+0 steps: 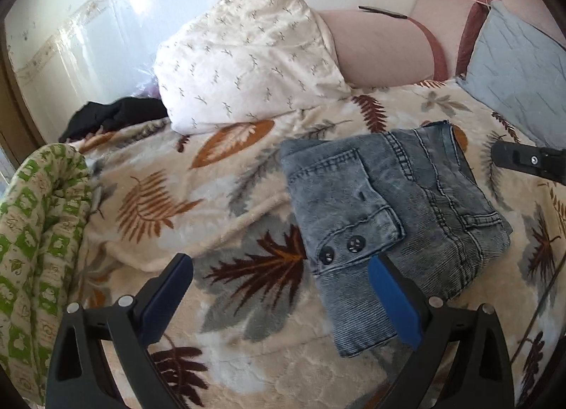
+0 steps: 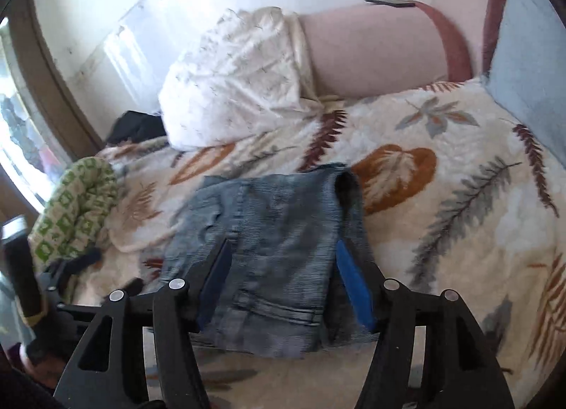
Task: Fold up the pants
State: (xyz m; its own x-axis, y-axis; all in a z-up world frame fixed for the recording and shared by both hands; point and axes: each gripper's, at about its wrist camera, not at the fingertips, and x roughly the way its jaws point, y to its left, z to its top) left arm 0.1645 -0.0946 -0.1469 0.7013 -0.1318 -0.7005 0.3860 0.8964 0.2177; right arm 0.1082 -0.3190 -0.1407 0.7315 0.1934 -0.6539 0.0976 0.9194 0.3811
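Blue-grey denim pants point(image 1: 392, 221) lie folded into a compact bundle on the leaf-print blanket point(image 1: 212, 197); a flap with two dark buttons lies on top. My left gripper point(image 1: 283, 278) is open and empty, just left of and in front of the bundle, its right finger over the pants' near edge. In the right wrist view the pants point(image 2: 279, 228) lie straight ahead. My right gripper point(image 2: 283, 260) is open, its fingers spread over the near part of the bundle and holding nothing. The right gripper also shows in the left wrist view point(image 1: 527, 159), beyond the pants' right side.
A white patterned duvet point(image 1: 247, 62) and a pink bolster point(image 1: 385, 45) lie at the back. A grey-blue pillow point(image 1: 520, 73) stands at the right. A green-patterned cloth point(image 1: 39, 232) lies at the left edge, dark clothing point(image 1: 113, 115) behind it. A phone point(image 2: 389, 2) rests on the bolster.
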